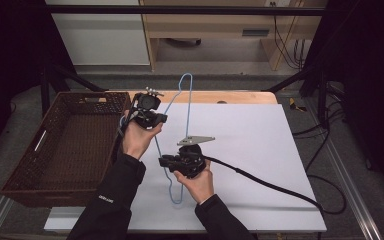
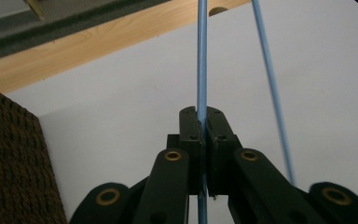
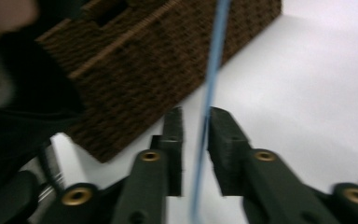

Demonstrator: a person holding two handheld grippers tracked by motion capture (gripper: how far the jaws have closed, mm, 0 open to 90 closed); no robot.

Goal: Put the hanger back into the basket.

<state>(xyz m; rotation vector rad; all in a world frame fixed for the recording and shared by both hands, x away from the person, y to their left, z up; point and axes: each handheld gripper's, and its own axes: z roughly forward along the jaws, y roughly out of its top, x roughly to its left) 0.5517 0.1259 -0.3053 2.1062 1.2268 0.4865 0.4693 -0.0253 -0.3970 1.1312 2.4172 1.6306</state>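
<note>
Wire of the blue hanger [image 1: 172, 150] runs through both of your grippers, above the left half of the white tabletop [image 1: 260, 150]. Nearest you, your right gripper [image 1: 164, 160] has the wire between its jaws, but the pads stand apart and do not press on it; in the right gripper view the hanger [image 3: 209, 93] passes through the gap untouched. Farther off, your left gripper [image 1: 162, 118] is clamped tight on the hanger [image 2: 202, 60], pads pinching one strand while a second strand slants past just beside. Small white lettering sits on your left sleeve [image 1: 106, 199], too small to read. Brown woven basket [image 1: 70, 145] stands along the left edge of the tabletop, just beside your left forearm. Beyond, the hanger's hook reaches past the far edge.
</note>
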